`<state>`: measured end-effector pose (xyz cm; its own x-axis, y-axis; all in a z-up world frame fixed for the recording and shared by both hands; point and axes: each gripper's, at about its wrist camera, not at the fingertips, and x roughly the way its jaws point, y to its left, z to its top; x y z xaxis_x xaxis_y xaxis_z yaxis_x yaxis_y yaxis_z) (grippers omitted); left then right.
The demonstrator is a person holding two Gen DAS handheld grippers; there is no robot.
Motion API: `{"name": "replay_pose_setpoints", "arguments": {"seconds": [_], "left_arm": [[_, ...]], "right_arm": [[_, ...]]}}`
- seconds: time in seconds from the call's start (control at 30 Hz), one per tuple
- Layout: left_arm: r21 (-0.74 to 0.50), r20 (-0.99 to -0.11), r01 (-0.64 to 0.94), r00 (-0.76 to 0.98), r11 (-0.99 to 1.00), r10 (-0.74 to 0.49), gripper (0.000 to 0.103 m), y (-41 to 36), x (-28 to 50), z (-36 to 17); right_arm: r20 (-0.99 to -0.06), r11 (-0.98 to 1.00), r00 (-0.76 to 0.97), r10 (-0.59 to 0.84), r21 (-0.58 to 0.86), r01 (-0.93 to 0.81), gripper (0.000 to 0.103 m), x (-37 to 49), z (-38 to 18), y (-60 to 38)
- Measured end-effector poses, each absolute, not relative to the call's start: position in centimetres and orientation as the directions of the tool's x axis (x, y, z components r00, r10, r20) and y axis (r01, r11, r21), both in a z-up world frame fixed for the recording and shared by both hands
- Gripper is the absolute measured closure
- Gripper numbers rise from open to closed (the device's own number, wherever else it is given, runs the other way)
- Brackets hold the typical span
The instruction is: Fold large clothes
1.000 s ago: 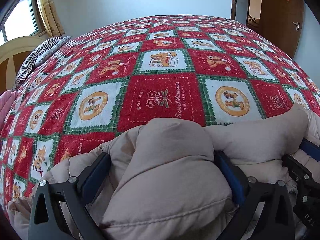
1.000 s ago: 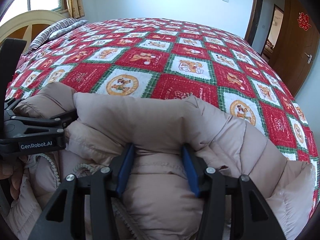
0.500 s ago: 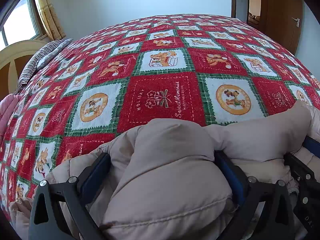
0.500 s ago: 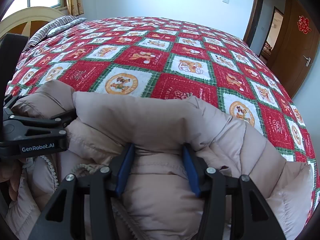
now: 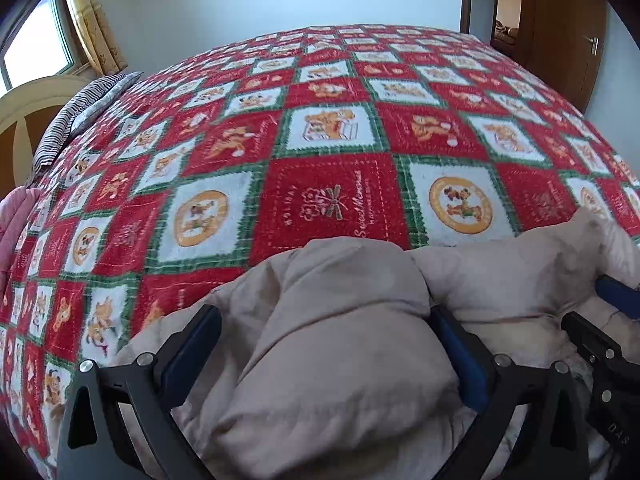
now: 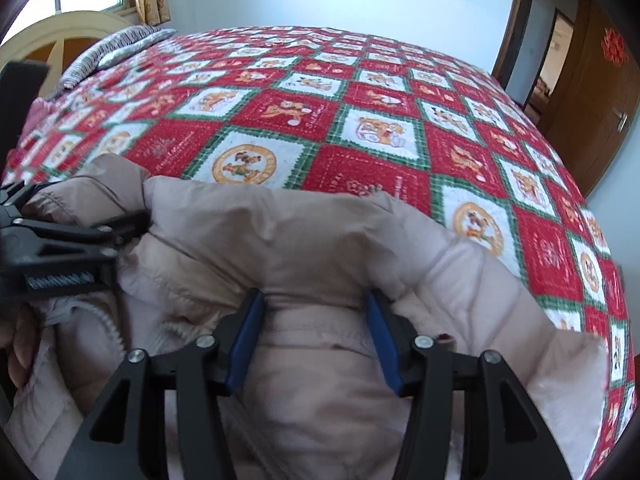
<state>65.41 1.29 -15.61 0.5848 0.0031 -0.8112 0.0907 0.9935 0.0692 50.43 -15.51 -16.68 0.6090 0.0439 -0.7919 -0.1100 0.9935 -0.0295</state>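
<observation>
A beige puffer jacket (image 5: 344, 364) (image 6: 304, 240) lies bunched at the near edge of a bed under a red Christmas quilt (image 5: 332, 136). My left gripper (image 5: 324, 312) stands wide, with a thick fold of the jacket filling the gap and pressed by both pads. My right gripper (image 6: 314, 295) has a narrower fold near the zipper between its blue pads (image 6: 244, 340); its jaws are opening, and the padding still touches both. Each gripper shows in the other's view: the left gripper (image 6: 80, 236) at the left edge, the right gripper (image 5: 600, 340) at the right.
The quilt (image 6: 360, 120) stretches flat beyond the jacket. A striped pillow (image 5: 80, 116) (image 6: 116, 48) and a curved headboard (image 6: 60, 36) are at the far left, pink cloth (image 5: 16, 216) at the left edge. A brown door (image 6: 600, 100) stands far right. A hand (image 6: 20, 344) shows lower left.
The left gripper has risen a little with the fold still between its fingers. The right gripper's pads stand slightly wider apart around their fold.
</observation>
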Motion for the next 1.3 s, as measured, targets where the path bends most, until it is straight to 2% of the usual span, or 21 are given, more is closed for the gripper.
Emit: {"name": "replay_pose_setpoints", "arguments": {"seconds": [0.03, 0.07, 0.1, 0.17, 0.37, 0.5, 0.6, 0.77, 0.97, 1.17, 1.23, 1.3], "left_arm": [[0.04, -0.788, 0.103, 0.615, 0.994, -0.032, 0.001, 1.9, 64.2, -14.2], [0.02, -0.762, 0.118, 0.645, 0.993, -0.062, 0.001, 2.6, 62.5, -12.8], [0.012, -0.746, 0.127, 0.662, 0.992, -0.076, 0.001, 3.3, 61.0, -11.8], [0.007, -0.742, 0.14, 0.664, 0.99, -0.088, 0.001, 5.0, 57.5, -10.8], [0.057, -0.744, 0.147, 0.665, 0.988, -0.055, 0.001, 9.9, 44.8, -12.5], [0.081, -0.781, 0.136, 0.624, 0.987, -0.022, 0.001, 12.6, 37.6, -15.5], [0.111, -0.779, 0.127, 0.627, 0.986, 0.007, 0.001, 13.7, 33.5, -16.5], [0.03, -0.785, 0.125, 0.617, 0.992, -0.054, 0.001, 14.8, 28.3, -17.1], [-0.072, -0.804, 0.126, 0.58, 0.989, -0.132, 0.001, 15.6, 23.5, -18.4], [-0.09, -0.789, 0.151, 0.593, 0.984, -0.163, 0.001, 15.5, 19.0, -19.6], [-0.093, -0.781, 0.165, 0.599, 0.982, -0.175, 0.001, 15.5, 18.2, -19.7], [-0.09, -0.775, 0.192, 0.603, 0.977, -0.19, 0.003, 15.1, 17.6, -19.9]], "right_arm": [[-0.778, 0.995, 0.625, 0.069, 0.009, -0.098, 0.038, 49.2, -15.7, -16.3], [-0.766, 0.996, 0.638, 0.074, 0.02, -0.092, 0.027, 48.1, -15.1, -16.6], [-0.752, 0.996, 0.656, 0.069, 0.017, -0.085, 0.022, 46.4, -14.3, -17.2], [-0.736, 0.997, 0.675, 0.055, 0.007, -0.074, 0.02, 43.2, -13.7, -18.1], [-0.767, 0.998, 0.639, 0.05, 0.055, -0.012, 0.02, 32.6, -15.0, -22.4], [-0.804, 0.999, 0.594, 0.005, 0.032, 0.036, 0.02, 26.1, -16.8, -24.4], [-0.794, 0.997, 0.607, -0.034, 0.016, 0.077, 0.019, 21.6, -17.0, -25.5], [-0.802, 0.986, 0.596, 0.029, 0.119, 0.113, 0.019, 16.4, -17.9, -26.5], [-0.812, 0.982, 0.58, 0.059, 0.151, 0.112, 0.019, 11.6, -18.9, -25.8], [-0.818, 0.987, 0.573, 0.058, 0.133, 0.089, 0.029, 7.0, -19.7, -24.9], [-0.808, 0.989, 0.586, 0.058, 0.128, 0.079, 0.036, 5.9, -19.9, -24.6], [-0.8, 0.982, 0.592, 0.097, 0.174, 0.073, 0.05, 5.3, -20.3, -24.6]]}}
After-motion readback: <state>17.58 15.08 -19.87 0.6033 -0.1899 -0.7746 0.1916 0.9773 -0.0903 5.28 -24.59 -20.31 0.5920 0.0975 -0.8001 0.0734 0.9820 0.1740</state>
